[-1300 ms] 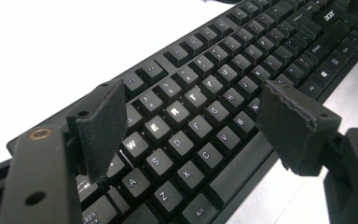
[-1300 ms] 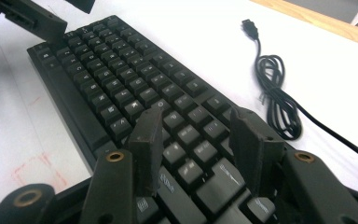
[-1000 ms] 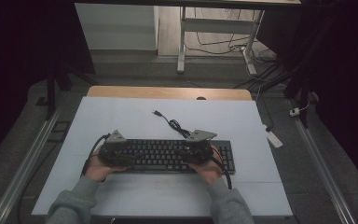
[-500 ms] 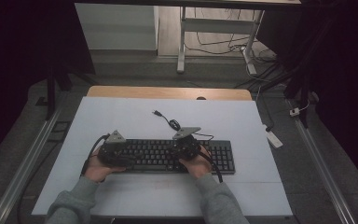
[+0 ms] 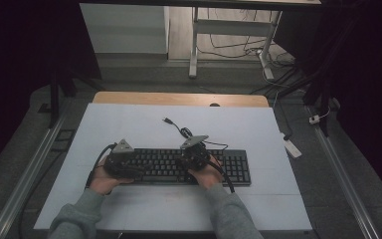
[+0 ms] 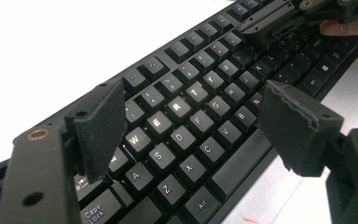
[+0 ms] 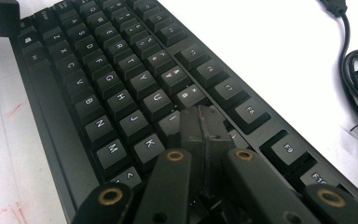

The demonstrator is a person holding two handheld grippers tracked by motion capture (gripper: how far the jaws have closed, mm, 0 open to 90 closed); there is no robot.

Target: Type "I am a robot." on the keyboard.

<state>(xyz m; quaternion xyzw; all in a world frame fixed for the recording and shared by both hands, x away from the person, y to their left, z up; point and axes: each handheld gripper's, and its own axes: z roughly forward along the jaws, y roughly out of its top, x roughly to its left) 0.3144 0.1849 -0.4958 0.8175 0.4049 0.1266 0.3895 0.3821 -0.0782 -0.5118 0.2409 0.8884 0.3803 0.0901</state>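
Black keyboard [image 5: 179,166] lies flat on the white table [image 5: 129,124], near the person's edge, long axis running left-right across it, key legends facing the person, its cable [image 5: 181,130] trailing off the far side toward the table's back. Left gripper [image 6: 191,121] hangs over the kbd's left end w/ jaws wide apart, nothing between the pads, QWERTY rows visible through the gap. Right gripper [image 7: 200,123] sits over the kbd's middle-right, jaws pressed together w/ nothing between, tips down by the I/O keys.
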